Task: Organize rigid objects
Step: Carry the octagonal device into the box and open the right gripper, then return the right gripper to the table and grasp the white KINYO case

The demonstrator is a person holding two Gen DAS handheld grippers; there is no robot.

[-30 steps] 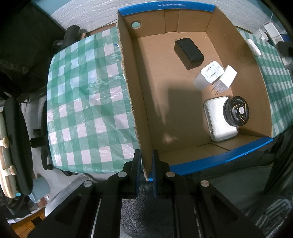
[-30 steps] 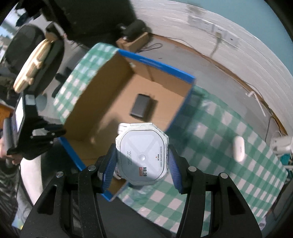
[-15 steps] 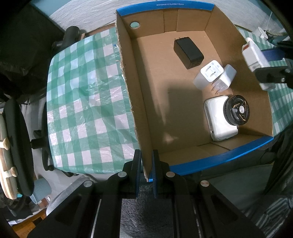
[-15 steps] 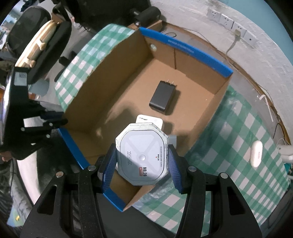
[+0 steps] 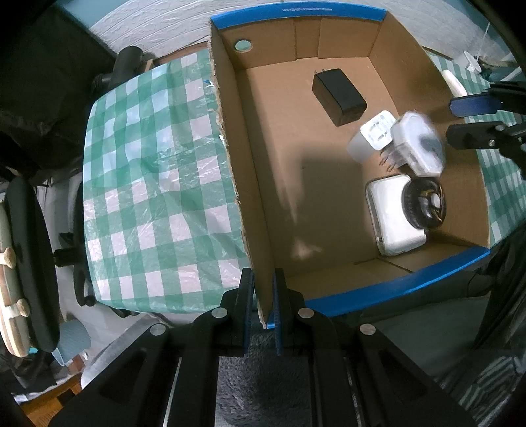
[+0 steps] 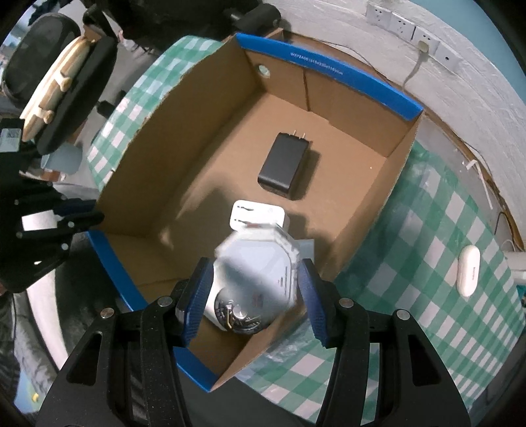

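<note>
An open cardboard box [image 5: 256,184] with blue rims stands on the green checked table. My left gripper [image 5: 263,295] is shut on the box's left wall near its front corner. My right gripper [image 6: 254,295] is open above the box [image 6: 397,170]; it also shows in the left wrist view [image 5: 473,121]. The white octagonal adapter [image 6: 259,262] is blurred, loose between the fingers and dropping into the box; it also shows in the left wrist view [image 5: 417,144]. Inside lie a black charger [image 5: 338,93], white plugs [image 5: 371,139], a white block [image 5: 391,216] and a black round part [image 5: 425,203].
A white oval case [image 6: 468,269] lies on the checked cloth [image 6: 434,230] right of the box. Wall sockets [image 6: 411,29] and a cable run along the white wall. Chairs [image 5: 26,230] stand left of the table.
My right gripper moved over the box and opened; the white octagonal adapter left its fingers and is falling onto the items inside. The left gripper has not moved.
</note>
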